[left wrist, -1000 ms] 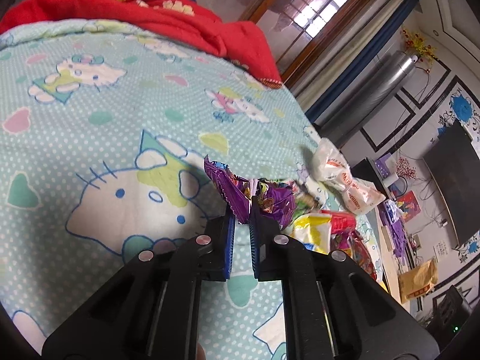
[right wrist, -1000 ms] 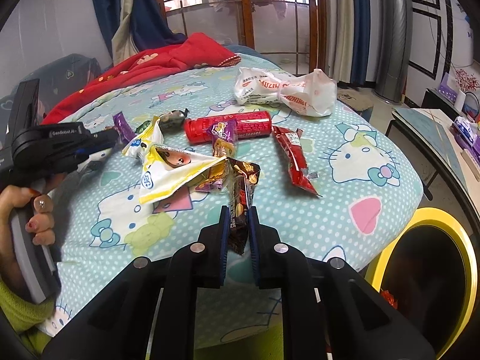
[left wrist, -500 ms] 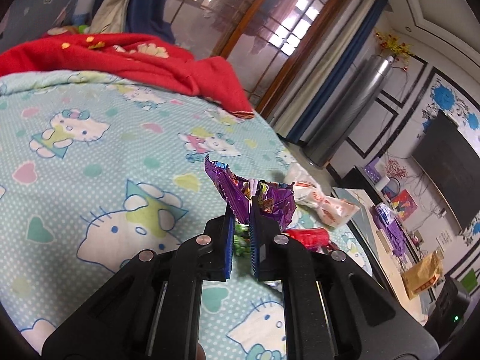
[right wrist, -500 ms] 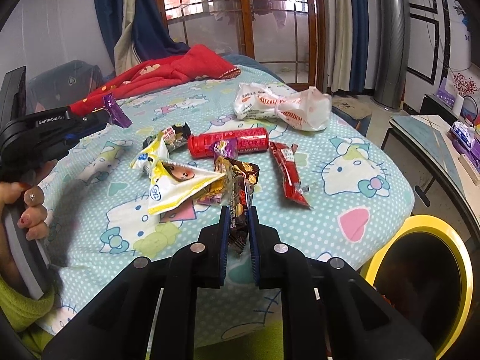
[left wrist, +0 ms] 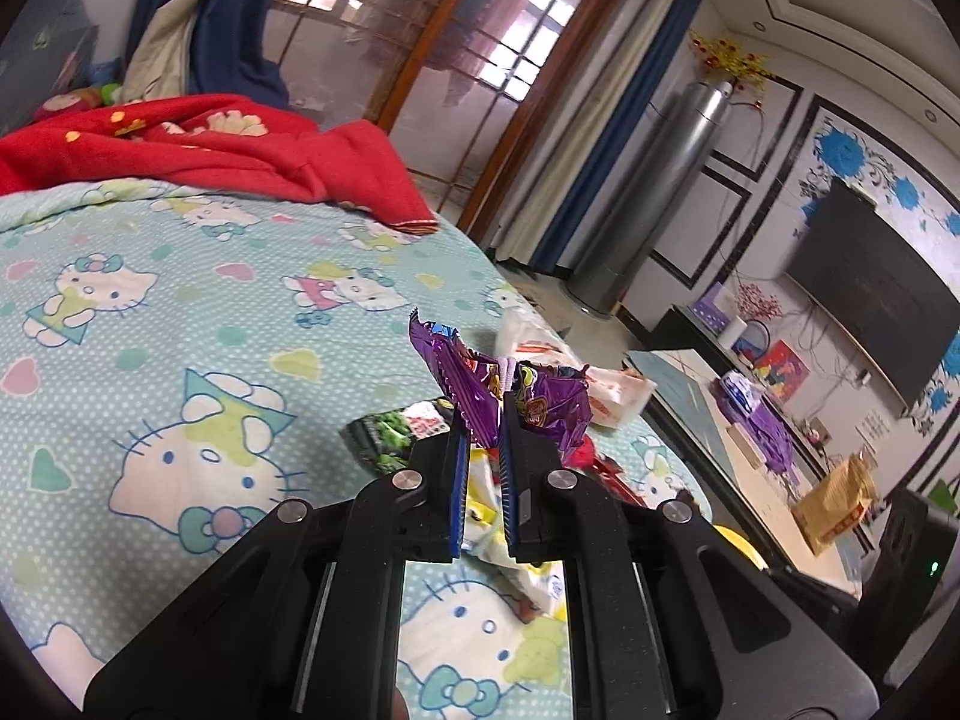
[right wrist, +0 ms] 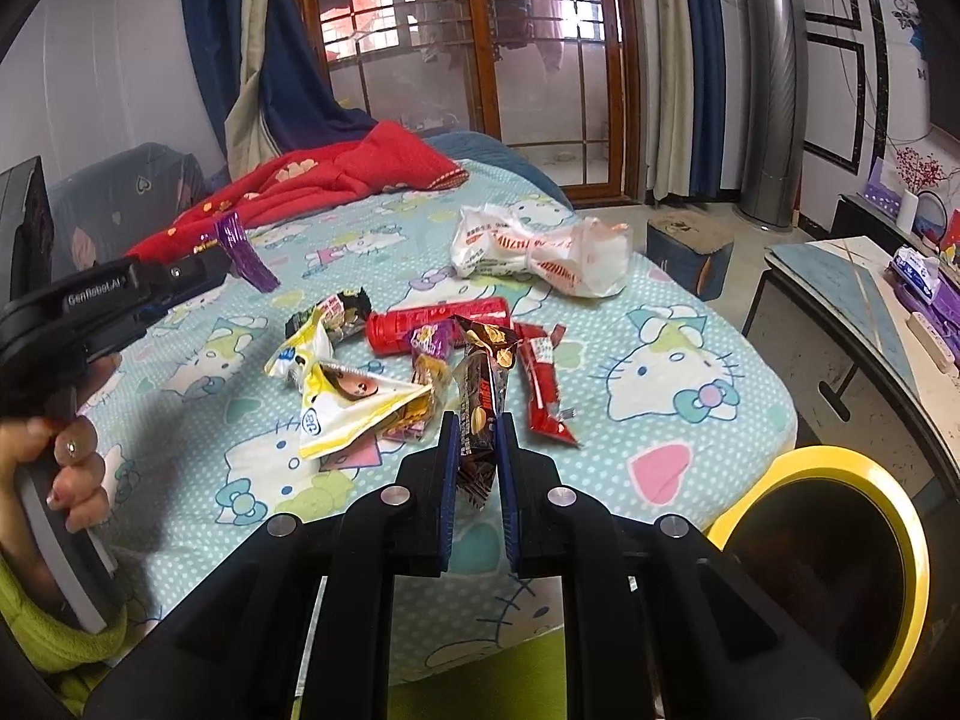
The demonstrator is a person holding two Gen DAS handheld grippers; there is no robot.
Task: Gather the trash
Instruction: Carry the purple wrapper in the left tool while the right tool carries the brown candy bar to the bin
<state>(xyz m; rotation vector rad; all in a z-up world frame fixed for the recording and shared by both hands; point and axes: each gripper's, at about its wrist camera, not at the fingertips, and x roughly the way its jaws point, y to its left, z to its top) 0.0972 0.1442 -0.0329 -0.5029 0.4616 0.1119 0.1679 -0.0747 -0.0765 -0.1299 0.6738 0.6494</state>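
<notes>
My left gripper point(left wrist: 483, 420) is shut on a crumpled purple wrapper point(left wrist: 474, 381) and holds it above the bed; gripper and wrapper point(right wrist: 243, 252) also show at the left of the right wrist view. My right gripper point(right wrist: 477, 432) is shut on a dark brown snack bar wrapper point(right wrist: 483, 402), raised over the bed's near edge. On the Hello Kitty sheet point(right wrist: 690, 360) lie a yellow-white bag point(right wrist: 348, 408), a red tube point(right wrist: 438, 324), a red wrapper point(right wrist: 543, 384), a green-black packet point(right wrist: 336, 315) and a white plastic bag point(right wrist: 540, 252). A yellow-rimmed bin point(right wrist: 828, 564) stands low right.
A red blanket point(right wrist: 324, 180) lies at the head of the bed. A low table point(right wrist: 870, 312) with boxes stands to the right of the bed. A silver column unit point(right wrist: 771, 90) and glass doors point(right wrist: 456, 30) are behind. A TV point(left wrist: 870, 294) hangs on the wall.
My left gripper has risen and tilted up with the purple wrapper, away from the sheet. My right gripper has lifted slightly with the brown wrapper.
</notes>
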